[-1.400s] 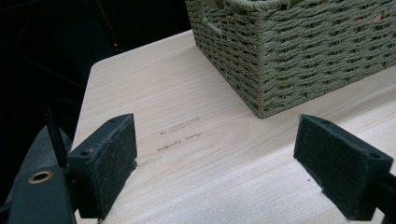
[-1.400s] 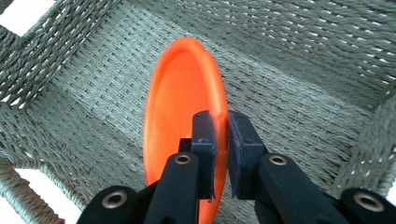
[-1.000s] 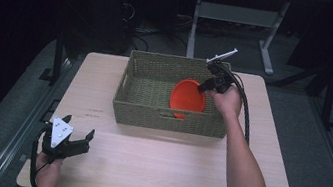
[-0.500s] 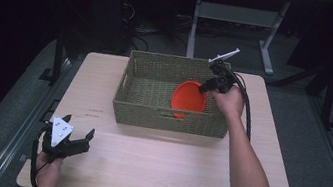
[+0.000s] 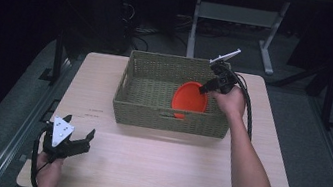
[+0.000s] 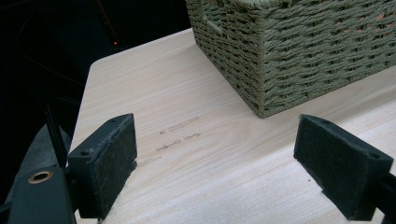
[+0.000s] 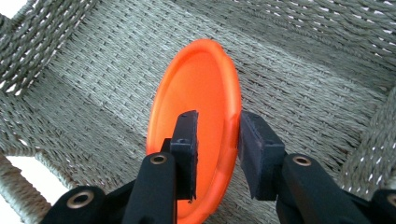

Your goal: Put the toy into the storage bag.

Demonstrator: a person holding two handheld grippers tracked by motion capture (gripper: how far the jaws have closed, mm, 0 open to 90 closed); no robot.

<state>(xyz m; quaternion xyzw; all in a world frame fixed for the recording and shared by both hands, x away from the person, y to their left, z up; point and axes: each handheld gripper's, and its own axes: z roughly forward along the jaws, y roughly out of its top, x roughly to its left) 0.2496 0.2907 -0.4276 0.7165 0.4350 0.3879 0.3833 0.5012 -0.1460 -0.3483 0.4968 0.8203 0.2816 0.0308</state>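
Since the earlier frames the right gripper's (image 7: 215,140) fingers (image 7: 187,144) have just been opening, with the rim of the orange plate (image 7: 196,93) between them; neither hand has shifted and the plate sits where it did. In the right gripper view one finger lies in front of the plate's inner face and the other just behind its rim, a thin gap showing on the inner side, so the grip looks loosened rather than clenched. The plate (image 5: 190,99) stands tilted on edge inside the woven basket (image 5: 147,88), toward its right end, leaning near the front wall. The right gripper (image 5: 207,87) reaches down over the basket's right rim. The basket rests on the far half of the table (image 5: 153,162). At the table's near left corner the left gripper (image 5: 77,141) hovers with its fingers (image 6: 105,165) spread wide and nothing between them, the basket's corner (image 6: 280,56) well ahead.
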